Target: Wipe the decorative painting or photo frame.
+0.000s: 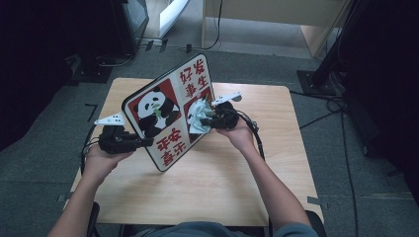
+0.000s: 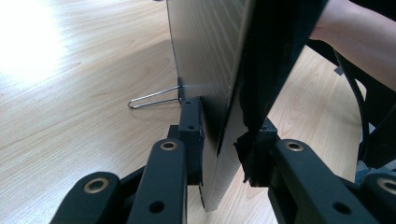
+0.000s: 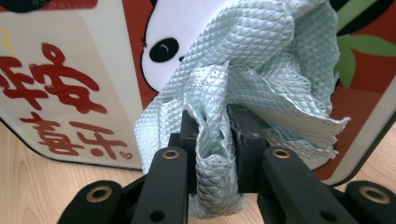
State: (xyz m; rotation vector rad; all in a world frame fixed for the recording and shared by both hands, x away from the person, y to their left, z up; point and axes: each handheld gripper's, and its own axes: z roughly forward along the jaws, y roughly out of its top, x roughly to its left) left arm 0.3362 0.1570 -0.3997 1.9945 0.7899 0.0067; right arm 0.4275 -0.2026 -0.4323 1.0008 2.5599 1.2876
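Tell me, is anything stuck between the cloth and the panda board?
No, nothing visible. The right tool pinches the cloth, and the cloth lies right against the panda board. The left tool grips the board's edge, keeping it upright on the table.

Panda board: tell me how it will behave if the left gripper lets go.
The panda board looks thin, flat and stiff, so it probably won't flop. Standing on edge, clamped by the left gripper, it would likely tip. The wire stand behind may catch it. The cloth pressing its face could push it over.
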